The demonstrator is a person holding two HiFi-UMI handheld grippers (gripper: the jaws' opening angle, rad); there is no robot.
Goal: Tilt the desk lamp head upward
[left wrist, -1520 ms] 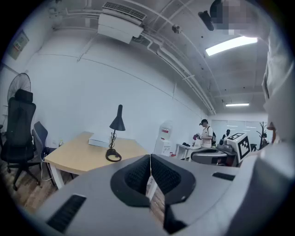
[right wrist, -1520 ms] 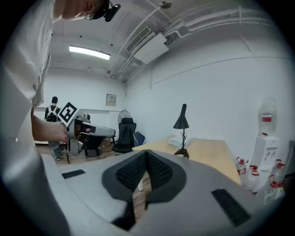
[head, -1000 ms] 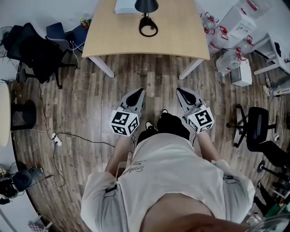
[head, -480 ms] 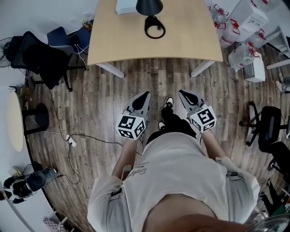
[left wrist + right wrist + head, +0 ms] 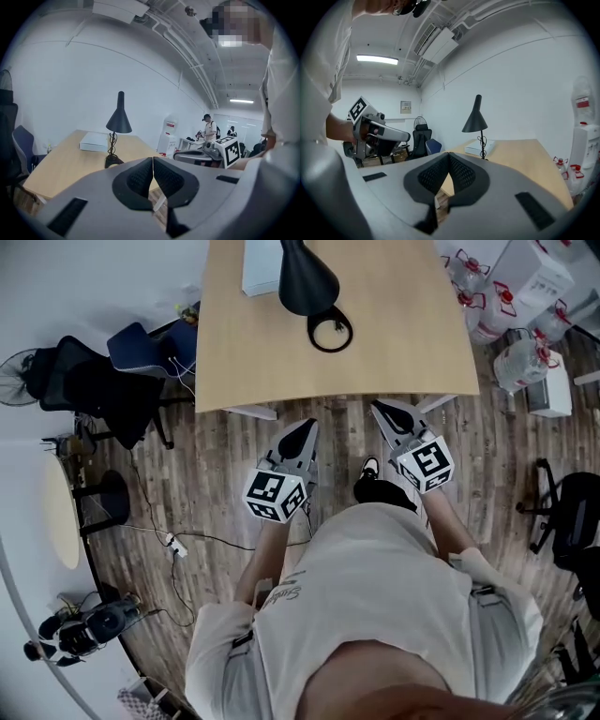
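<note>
The desk [image 5: 403,343] is right before you, and the lamp [image 5: 307,285] stands toward its far side, head angled down. Nothing is done yet: your left gripper [image 5: 302,432] and right gripper [image 5: 384,413] are pinched together, empty, well apart from it.

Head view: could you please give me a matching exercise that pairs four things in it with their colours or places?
1. lamp
2. box
3. blue chair
4. jug

A. white, on the desk
B. on the floor, right of the desk
C. black, on the desk
D. on the floor, left of the desk

Pairs: 1-C, 2-A, 3-D, 4-B.
</note>
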